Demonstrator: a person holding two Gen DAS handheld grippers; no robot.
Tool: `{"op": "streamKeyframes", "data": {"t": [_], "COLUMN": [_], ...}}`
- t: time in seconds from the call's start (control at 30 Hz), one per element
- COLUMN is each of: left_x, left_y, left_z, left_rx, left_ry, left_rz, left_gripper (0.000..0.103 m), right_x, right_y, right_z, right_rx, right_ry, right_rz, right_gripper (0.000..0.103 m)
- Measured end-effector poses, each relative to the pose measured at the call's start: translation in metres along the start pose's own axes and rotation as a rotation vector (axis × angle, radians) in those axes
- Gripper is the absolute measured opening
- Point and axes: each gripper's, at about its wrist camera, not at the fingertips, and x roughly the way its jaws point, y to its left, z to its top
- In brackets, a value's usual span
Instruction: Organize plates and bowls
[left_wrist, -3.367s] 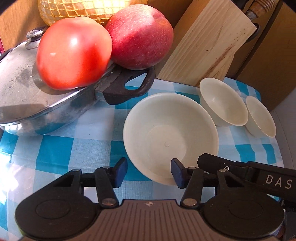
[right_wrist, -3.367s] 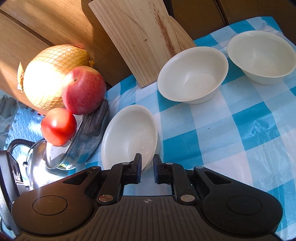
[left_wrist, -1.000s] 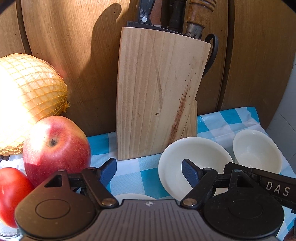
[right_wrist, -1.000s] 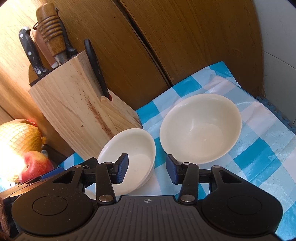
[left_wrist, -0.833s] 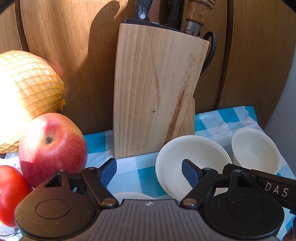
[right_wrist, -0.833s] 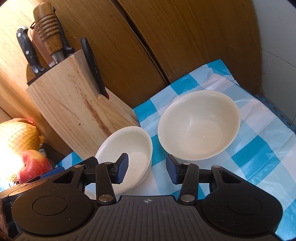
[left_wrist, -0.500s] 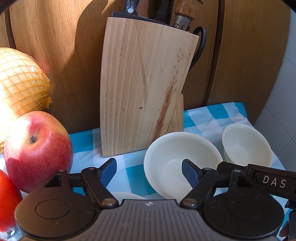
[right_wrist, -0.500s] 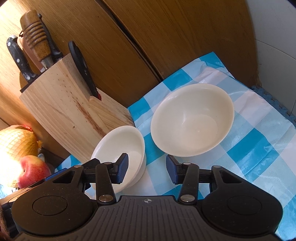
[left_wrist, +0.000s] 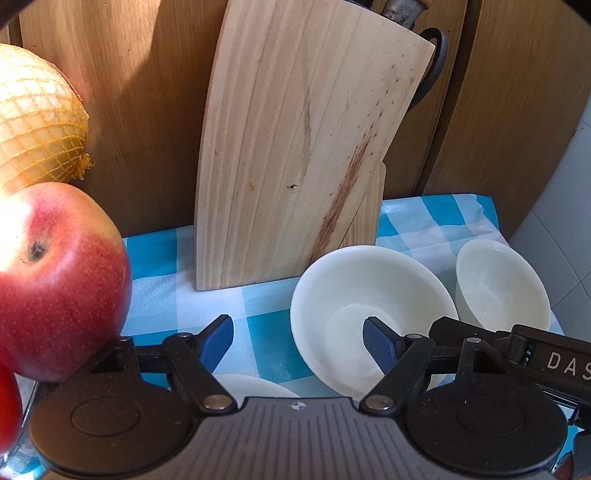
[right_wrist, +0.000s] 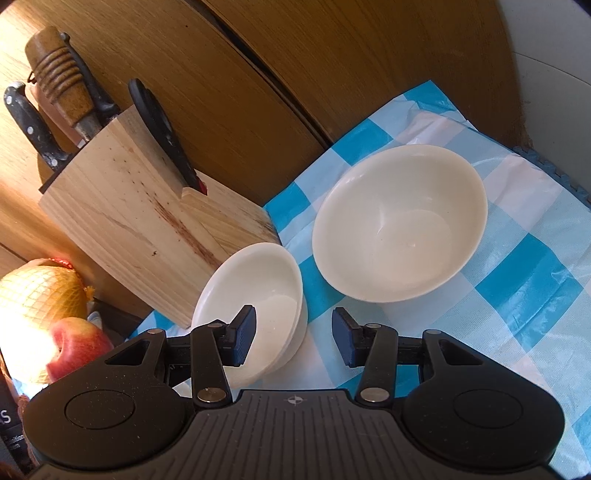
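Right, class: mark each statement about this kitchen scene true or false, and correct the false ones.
1. Both grippers are open. True: the left gripper and right gripper each show a clear gap and hold nothing.
2. The near bowl sits close by the knife block. True.
3. The far bowl holds fruit. False: it is empty.
4. The cloth is red checked. False: blue and white.
5. The apple lies inside a bowl. False: it is left of the block, outside both bowls.
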Motion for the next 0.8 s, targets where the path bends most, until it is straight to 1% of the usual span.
{"op": "streamKeyframes", "data": {"t": [0.13, 0.2, 0.37, 0.4, 0.43, 0.47, 0.5, 0.53, 0.63, 0.8], "left_x": [0.004, 0.006, 0.012, 0.014, 0.015, 0.015, 0.017, 0.017, 0.018, 0.013], "left_y": [0.006, 0.007, 0.008, 0.007, 0.008, 0.007, 0.006, 0.005, 0.004, 0.002], "left_z": [0.0, 0.0, -0.001, -0.002, -0.002, -0.002, -0.002, -0.002, -0.002, -0.002], "left_rx": [-0.03, -0.039, -0.053, -0.055, -0.059, -0.059, -0.058, -0.06, -0.065, -0.052], "left_ry": [0.015, 0.024, 0.038, 0.042, 0.049, 0.048, 0.052, 0.058, 0.059, 0.049], "left_rz": [-0.019, -0.036, -0.064, -0.077, -0.096, -0.108, -0.125, -0.143, -0.159, -0.17], "left_gripper": [0.071, 0.069, 0.061, 0.059, 0.054, 0.048, 0.044, 0.039, 0.037, 0.033], "right_x": [0.005, 0.008, 0.014, 0.016, 0.017, 0.018, 0.019, 0.02, 0.017, 0.009], "right_y": [0.0, 0.0, -0.002, -0.002, -0.002, -0.003, -0.004, -0.003, -0.001, -0.001], "right_z": [0.0, 0.0, 0.001, 0.001, 0.001, 0.0, 0.0, 0.001, 0.001, 0.001], "right_rx": [0.002, 0.012, 0.021, 0.021, 0.018, 0.019, 0.02, 0.013, -0.016, -0.028], "right_ry": [0.008, 0.023, 0.044, 0.052, 0.059, 0.068, 0.075, 0.081, 0.068, 0.058], "right_rz": [0.0, 0.012, 0.02, 0.019, 0.018, 0.016, 0.022, 0.027, 0.018, 0.017], "right_gripper": [0.054, 0.049, 0.043, 0.039, 0.036, 0.03, 0.022, 0.021, 0.02, 0.02]}}
